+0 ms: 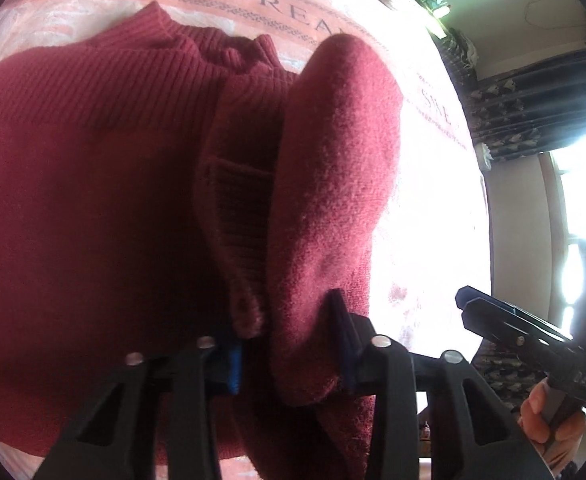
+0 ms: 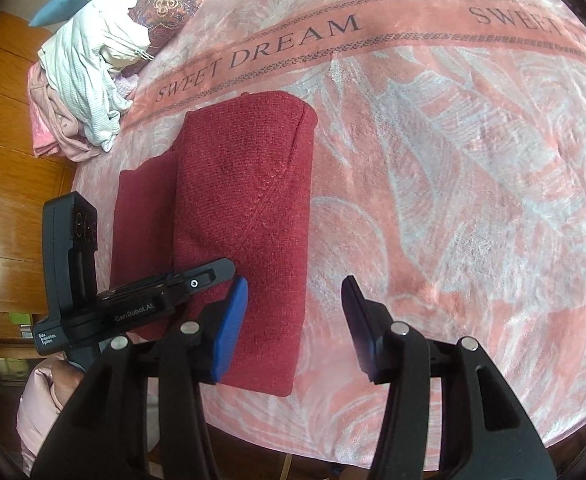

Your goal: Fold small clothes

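A dark red knit sweater (image 2: 245,208) lies partly folded on a pink "SWEET DREAM" blanket (image 2: 433,160). In the left wrist view the sweater (image 1: 93,160) fills the frame, and a folded part (image 1: 333,184) rises between the fingers of my left gripper (image 1: 289,352); the jaws stand apart with the fabric between them. My right gripper (image 2: 297,328) is open and empty, just above the blanket at the sweater's near right edge. The left gripper (image 2: 197,280) shows in the right wrist view over the sweater's near left corner.
A pile of white and pink clothes (image 2: 89,92) and patterned pillows (image 2: 165,4) lie at the blanket's far left. Wooden furniture (image 2: 9,168) stands to the left. Dark curtains (image 1: 533,108) and a bright window (image 1: 581,220) are on the right.
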